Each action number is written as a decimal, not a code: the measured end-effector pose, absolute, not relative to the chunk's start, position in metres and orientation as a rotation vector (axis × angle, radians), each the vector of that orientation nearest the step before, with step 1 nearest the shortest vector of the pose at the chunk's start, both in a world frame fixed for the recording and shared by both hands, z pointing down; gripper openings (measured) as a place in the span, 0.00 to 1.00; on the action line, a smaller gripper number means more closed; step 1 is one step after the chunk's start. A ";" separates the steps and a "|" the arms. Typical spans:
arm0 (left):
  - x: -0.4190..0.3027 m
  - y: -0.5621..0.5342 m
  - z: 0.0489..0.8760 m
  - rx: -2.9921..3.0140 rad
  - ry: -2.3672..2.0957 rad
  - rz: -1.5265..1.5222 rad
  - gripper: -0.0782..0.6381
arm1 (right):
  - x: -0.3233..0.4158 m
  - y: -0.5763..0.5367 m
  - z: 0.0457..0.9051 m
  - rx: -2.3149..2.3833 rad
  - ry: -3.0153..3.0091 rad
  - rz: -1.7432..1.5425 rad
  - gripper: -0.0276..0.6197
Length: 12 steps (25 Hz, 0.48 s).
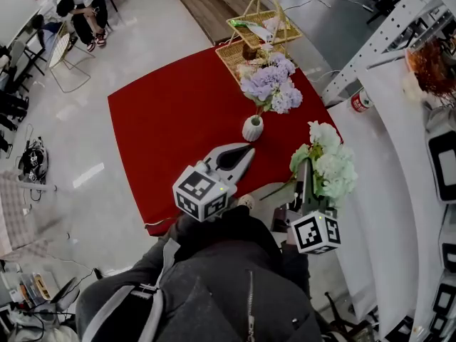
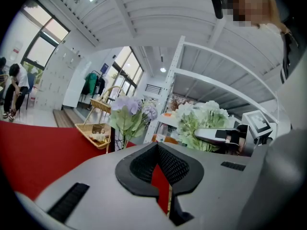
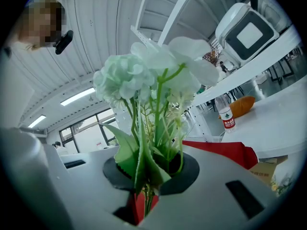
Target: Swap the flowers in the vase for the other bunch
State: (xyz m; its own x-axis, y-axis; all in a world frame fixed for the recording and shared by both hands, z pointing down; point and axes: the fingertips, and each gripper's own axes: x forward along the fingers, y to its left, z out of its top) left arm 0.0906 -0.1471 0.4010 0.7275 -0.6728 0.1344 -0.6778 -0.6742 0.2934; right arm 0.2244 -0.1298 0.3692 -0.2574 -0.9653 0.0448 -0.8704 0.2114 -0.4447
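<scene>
Closest in, my right gripper [image 1: 305, 169] grasps the white bunch [image 1: 329, 164] by its stems, while my left gripper [image 1: 246, 150], clenched empty, should, I reckon, open, pinch the purple flowers [image 1: 274, 87] low above the vase [image 1: 252, 128] on the red cloth [image 1: 171, 120] ahead, and lift straight.

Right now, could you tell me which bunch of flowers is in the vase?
The purple bunch; the pale green one is held by the right claw.
</scene>
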 end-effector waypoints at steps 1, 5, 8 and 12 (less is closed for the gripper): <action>0.091 -0.150 0.401 2.607 -1.065 0.023 0.12 | 0.225 -0.132 0.369 -1.735 2.250 -0.571 0.13; 0.091 -0.161 0.403 2.597 -1.113 0.025 0.12 | 0.231 -0.142 0.368 -1.708 2.268 -0.571 0.14; 0.096 -0.169 0.403 2.600 -1.133 0.019 0.12 | 0.238 -0.151 0.369 -1.691 2.277 -0.569 0.14; 0.097 -0.178 0.404 2.591 -1.184 0.005 0.12 | 0.241 -0.163 0.373 -1.657 2.312 -0.581 0.14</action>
